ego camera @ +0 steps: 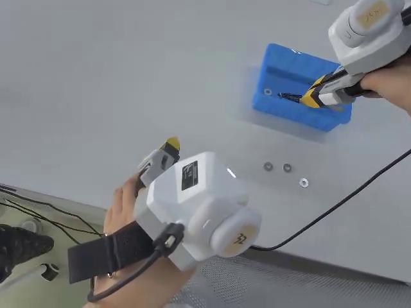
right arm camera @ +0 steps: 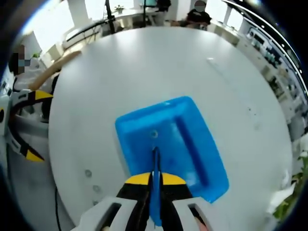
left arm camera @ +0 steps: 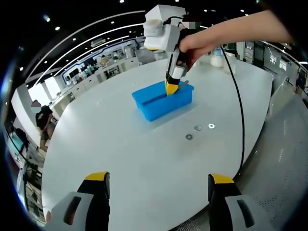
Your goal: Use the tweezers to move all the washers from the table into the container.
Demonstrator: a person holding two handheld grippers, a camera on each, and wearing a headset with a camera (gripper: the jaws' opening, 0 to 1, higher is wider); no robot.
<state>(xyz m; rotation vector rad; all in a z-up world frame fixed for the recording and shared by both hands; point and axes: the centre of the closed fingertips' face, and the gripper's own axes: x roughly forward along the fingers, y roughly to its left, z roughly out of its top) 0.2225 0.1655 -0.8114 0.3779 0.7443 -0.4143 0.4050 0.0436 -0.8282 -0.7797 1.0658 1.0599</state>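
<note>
The head view looks down from above on the counter point(ego camera: 115, 83). The left gripper view looks low and flat across it, far from the blue container point(left arm camera: 161, 110). The right gripper view looks steeply down into this container from near. All three share it.

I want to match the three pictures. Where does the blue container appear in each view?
Head view: the blue container is at the upper right.
Left gripper view: it is near the centre, a little above the middle.
Right gripper view: it is in the centre, reaching toward the lower right.
Shared landmark: the loose washers lying beside it.
</note>
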